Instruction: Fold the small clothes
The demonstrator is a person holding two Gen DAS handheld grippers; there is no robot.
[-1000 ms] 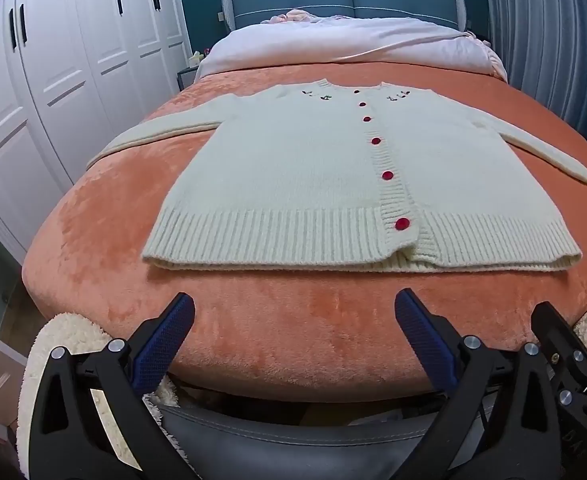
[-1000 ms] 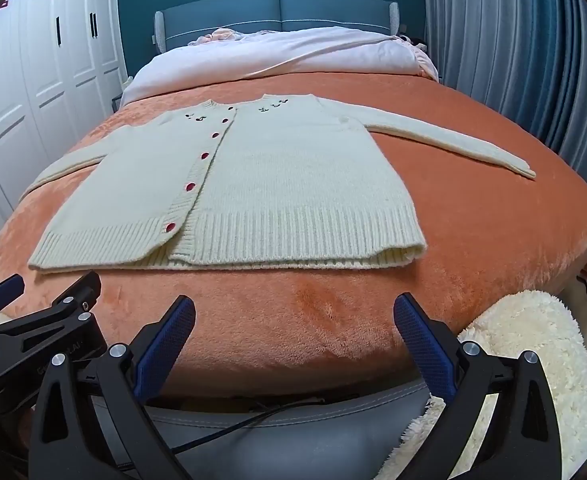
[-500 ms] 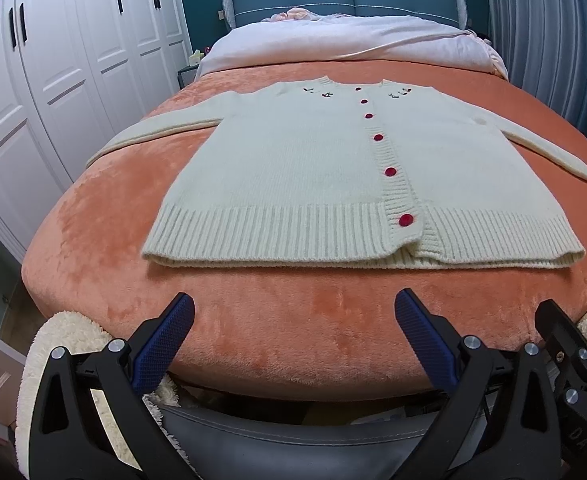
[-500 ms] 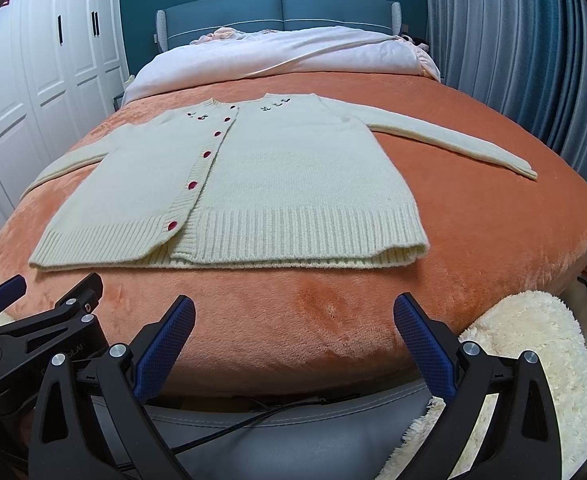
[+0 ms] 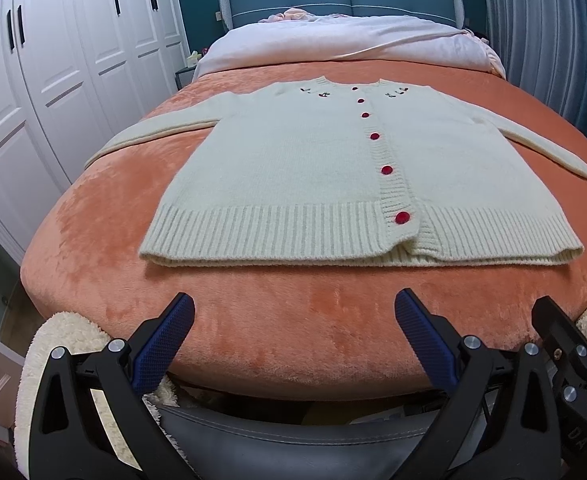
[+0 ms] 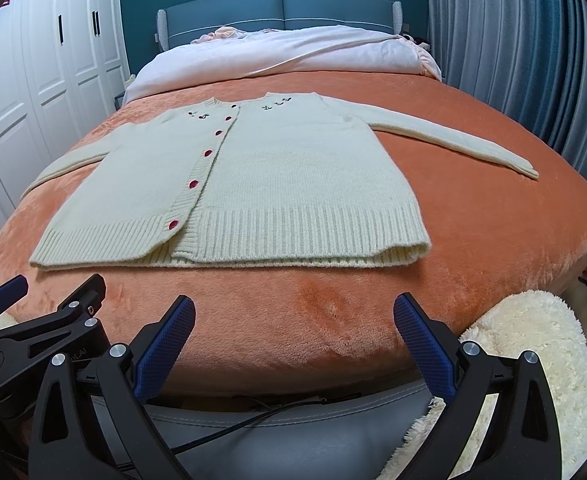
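Observation:
A cream knitted cardigan (image 5: 293,168) (image 6: 285,176) with red buttons lies flat and buttoned on the orange blanket (image 5: 253,312), hem toward me, both sleeves spread out to the sides. My left gripper (image 5: 293,320) hovers open at the bed's foot, short of the hem, nothing between its blue pads. My right gripper (image 6: 293,320) is likewise open and holds nothing, just before the hem's right half. Each gripper shows at the edge of the other's view.
White wardrobe doors (image 5: 53,80) stand to the left, blue curtains (image 6: 533,40) to the right. A pale duvet (image 5: 345,40) and blue headboard lie at the far end. Fluffy cream rugs (image 6: 533,352) (image 5: 65,340) sit on the floor by the bed's foot.
Both grippers have drifted slightly, so the cardigan sits a touch differently in view. Neither gripper has changed its opening.

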